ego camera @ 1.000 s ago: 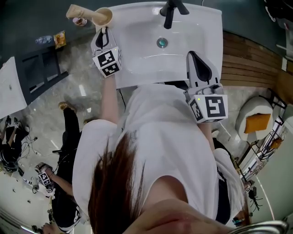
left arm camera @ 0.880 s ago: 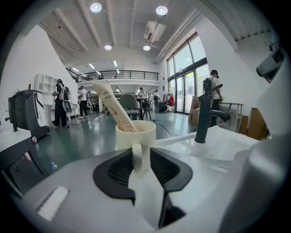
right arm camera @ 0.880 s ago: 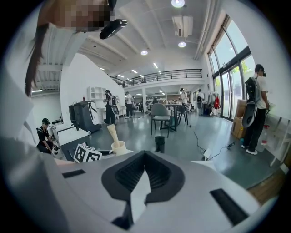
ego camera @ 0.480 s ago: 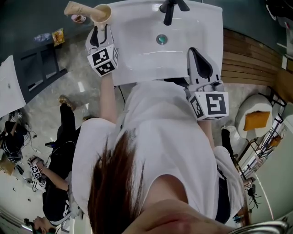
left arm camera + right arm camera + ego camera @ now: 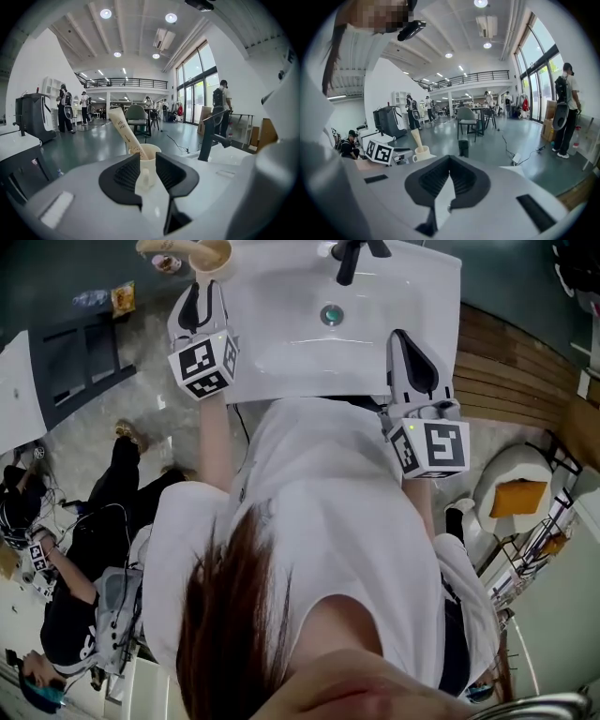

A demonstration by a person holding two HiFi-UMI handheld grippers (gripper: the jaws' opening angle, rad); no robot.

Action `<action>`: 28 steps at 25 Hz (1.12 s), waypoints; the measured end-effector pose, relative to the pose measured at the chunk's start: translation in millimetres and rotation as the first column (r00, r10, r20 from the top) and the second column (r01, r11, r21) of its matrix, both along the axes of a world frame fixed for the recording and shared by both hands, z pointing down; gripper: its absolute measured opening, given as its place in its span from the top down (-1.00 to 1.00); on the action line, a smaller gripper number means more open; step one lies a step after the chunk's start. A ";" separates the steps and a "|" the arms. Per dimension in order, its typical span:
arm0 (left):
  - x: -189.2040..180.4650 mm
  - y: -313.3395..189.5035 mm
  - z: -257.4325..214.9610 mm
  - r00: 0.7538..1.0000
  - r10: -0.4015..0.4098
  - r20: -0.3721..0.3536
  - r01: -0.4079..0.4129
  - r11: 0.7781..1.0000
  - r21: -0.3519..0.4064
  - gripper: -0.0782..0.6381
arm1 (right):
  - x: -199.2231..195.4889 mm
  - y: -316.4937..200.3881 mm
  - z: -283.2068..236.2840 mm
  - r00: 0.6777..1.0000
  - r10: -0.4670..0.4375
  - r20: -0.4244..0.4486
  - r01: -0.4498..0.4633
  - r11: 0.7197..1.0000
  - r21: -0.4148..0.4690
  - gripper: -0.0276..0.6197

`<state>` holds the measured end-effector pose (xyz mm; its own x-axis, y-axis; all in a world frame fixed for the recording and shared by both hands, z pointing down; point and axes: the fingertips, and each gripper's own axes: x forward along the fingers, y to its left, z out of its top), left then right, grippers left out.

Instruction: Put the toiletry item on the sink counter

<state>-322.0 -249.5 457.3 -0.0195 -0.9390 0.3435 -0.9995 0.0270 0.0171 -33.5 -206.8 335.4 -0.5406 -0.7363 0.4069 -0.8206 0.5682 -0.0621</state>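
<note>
left tool [image 5: 147, 161] jaws have just sprung apart, then eased in, gripping nothing, and lifted off the cup [image 5: 211, 256] with its tube [image 5: 123, 131], now standing on the bench [image 5: 281, 371]; right tool [image 5: 449, 164] jaws together. placing looks done.

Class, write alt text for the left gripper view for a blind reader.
The hand-held gripper, jaws apart and just closing slightly, frames a cream cup holding a leaning tube on the white sink counter; nothing is gripped.
</note>
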 end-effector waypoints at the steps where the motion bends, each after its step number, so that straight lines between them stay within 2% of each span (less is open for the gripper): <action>1: 1.5 1.9 -4.8 1.000 -0.006 0.003 0.006 1.000 0.008 0.49 | 1.9 -0.6 -0.2 1.000 -0.005 0.003 0.005 1.000 0.000 0.90; 8: 18.6 9.0 -34.6 0.999 -0.047 0.006 0.047 0.998 0.041 0.75 | 24.1 -7.8 -2.5 1.000 -0.013 0.021 0.013 1.000 0.003 0.90; 13: 12.3 1.5 -42.0 0.999 -0.040 0.004 0.040 0.998 0.044 0.76 | 16.2 -25.3 8.7 0.999 -0.006 0.033 0.006 1.000 -0.003 0.90; 18: 24.4 8.5 -69.3 1.000 -0.021 -0.008 0.021 0.994 0.107 0.76 | 24.4 -24.6 7.7 0.999 0.008 0.040 -0.009 1.000 0.020 0.90; 22: 52.7 29.6 -102.6 1.000 0.008 -0.004 -0.007 0.987 0.160 0.76 | 49.5 -8.7 0.6 0.999 0.014 0.050 -0.015 0.999 0.036 0.90; 28: 116.9 51.5 -144.5 0.996 0.087 -0.002 -0.085 0.978 0.191 0.76 | 99.4 3.4 -14.9 0.998 0.015 0.069 -0.019 0.999 0.051 0.90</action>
